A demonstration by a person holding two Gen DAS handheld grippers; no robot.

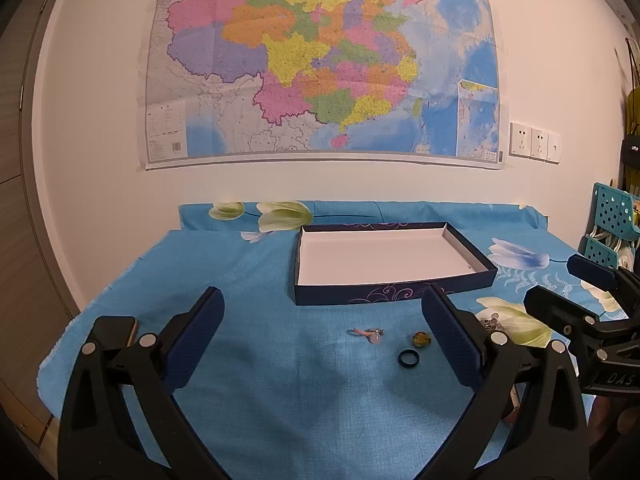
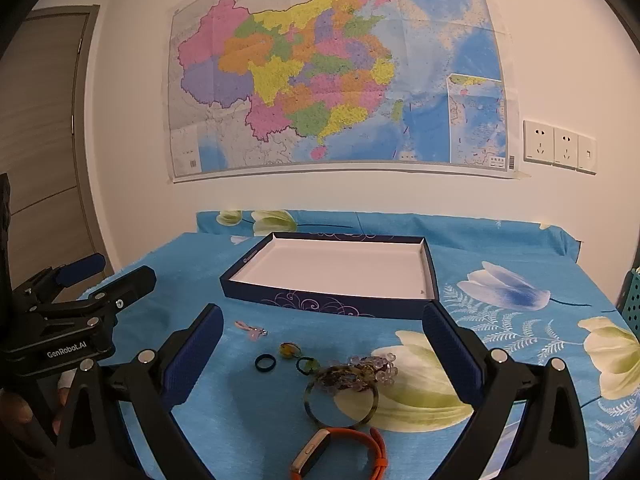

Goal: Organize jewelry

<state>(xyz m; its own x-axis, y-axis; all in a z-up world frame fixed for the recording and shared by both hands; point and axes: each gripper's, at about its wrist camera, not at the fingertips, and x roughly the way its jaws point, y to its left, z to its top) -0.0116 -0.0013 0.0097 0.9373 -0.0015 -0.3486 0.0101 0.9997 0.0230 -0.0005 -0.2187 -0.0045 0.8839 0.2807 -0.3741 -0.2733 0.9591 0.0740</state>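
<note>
Here, both of my tools hover over a bed spread with a blue flowered sheet; nothing is picked up.

Left wrist view, my jaws: the left gripper stands fully spread, with nothing between the pads.
Left wrist view, jewelry: a pink ring, a black ring and an amber bead ring lie loose on the sheet, near its front edge and just inside my right-hand pad.
Left wrist view, box: the shallow box, dark blue outside and white inside, sits beyond the rings toward the wall edge, and looks empty.
Left wrist view, other tool: the right gripper reaches in from the right edge.

Right wrist view, my jaws: the right gripper is spread wide too, holding nothing.
Right wrist view, jewelry: the same small rings sit left of centre; a mottled bangle lies flat with a clear bead bracelet touching its far rim, and an orange wristband is nearest the front edge.
Right wrist view, box: it lies past the jewelry, well apart from it.

Step in hand, my judgement: choosing a first piece.
Doing it well: I would start with a separate ring, come down over it, close gently, and lift clear before crossing the box wall.
Risk: thin rings may slip or snag the soft sheet.
</note>
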